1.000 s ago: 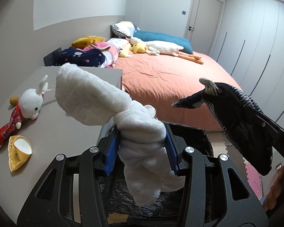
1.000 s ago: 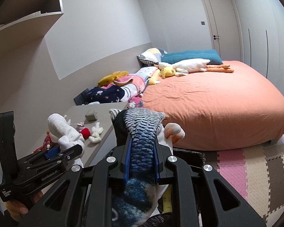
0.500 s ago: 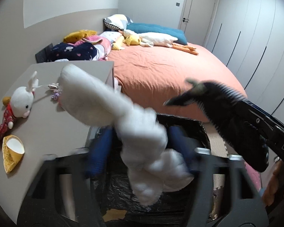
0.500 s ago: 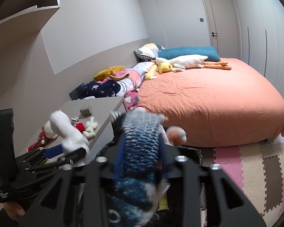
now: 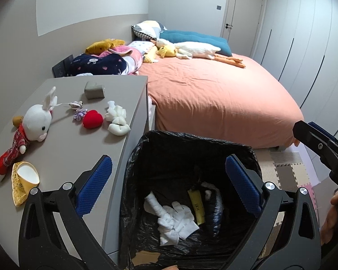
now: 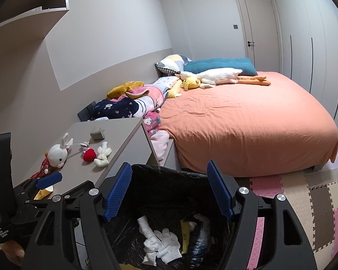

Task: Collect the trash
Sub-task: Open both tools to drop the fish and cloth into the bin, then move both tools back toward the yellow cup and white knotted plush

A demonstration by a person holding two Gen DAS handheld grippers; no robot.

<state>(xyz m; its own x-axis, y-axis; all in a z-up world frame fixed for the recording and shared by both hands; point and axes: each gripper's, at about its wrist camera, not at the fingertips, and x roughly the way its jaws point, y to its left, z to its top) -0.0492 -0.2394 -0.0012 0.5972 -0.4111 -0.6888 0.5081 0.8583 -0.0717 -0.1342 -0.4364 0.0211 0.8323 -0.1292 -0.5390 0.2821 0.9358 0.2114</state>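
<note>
Above the black plastic-lined trash bin (image 5: 146, 148): left gripper (image 5: 169, 186) with blue-padded fingers spread wide, holding nothing. Beside it, over the same bin: right gripper (image 6: 169, 189), fingers likewise spread, empty. At the bin bottom: white knotted cloth toy (image 5: 175, 220) toward the left wall, touching a yellow flat packet (image 5: 197, 205); dark blue scaled fish-shaped plush (image 6: 199, 234) against the right wall, beside the packet. Left of the bin, touching its rim: grey desk (image 5: 63, 155). Near the desk's right edge: second white knotted cloth (image 5: 117, 119), just beside a red plush heart (image 5: 92, 118). Toward the left edge: white rabbit doll in red plaid (image 5: 31, 126). At the front-left corner: yellow slipper (image 5: 22, 182). Near the far edge: grey block (image 5: 94, 90). Beyond the bin: bed with orange cover (image 5: 214, 90).
</note>
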